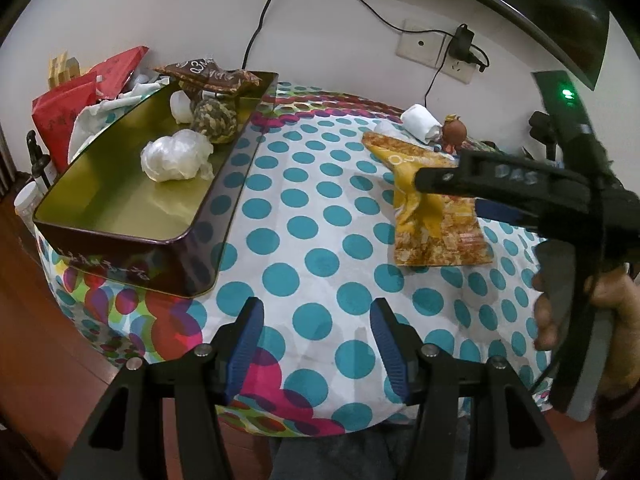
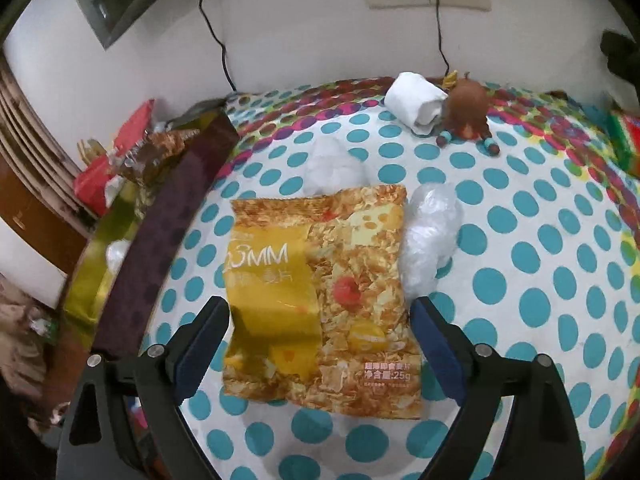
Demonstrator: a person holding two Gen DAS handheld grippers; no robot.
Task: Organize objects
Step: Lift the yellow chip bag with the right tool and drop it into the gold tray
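You saw a glossy foil snack bag (image 2: pixel 320 300), a shiny metal tin (image 1: pixel 132 204) and crinkled plastic wrap (image 1: pixel 176 156) on matt dotted cloth (image 1: pixel 320 264).

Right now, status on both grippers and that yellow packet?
Left gripper open, empty. Right gripper open, straddling yellow snack packet, flat on cloth. Crumpled plastic wad touching its right edge. Tin left, room inside.

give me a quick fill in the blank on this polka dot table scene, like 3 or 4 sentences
The right gripper hangs with jaws ____ over the yellow snack packet.
The rope ball lies inside the ____.
The dots on the tablecloth are ____.
The white roll lies beside a ____ figurine.

Missing words: open; tin; teal; brown
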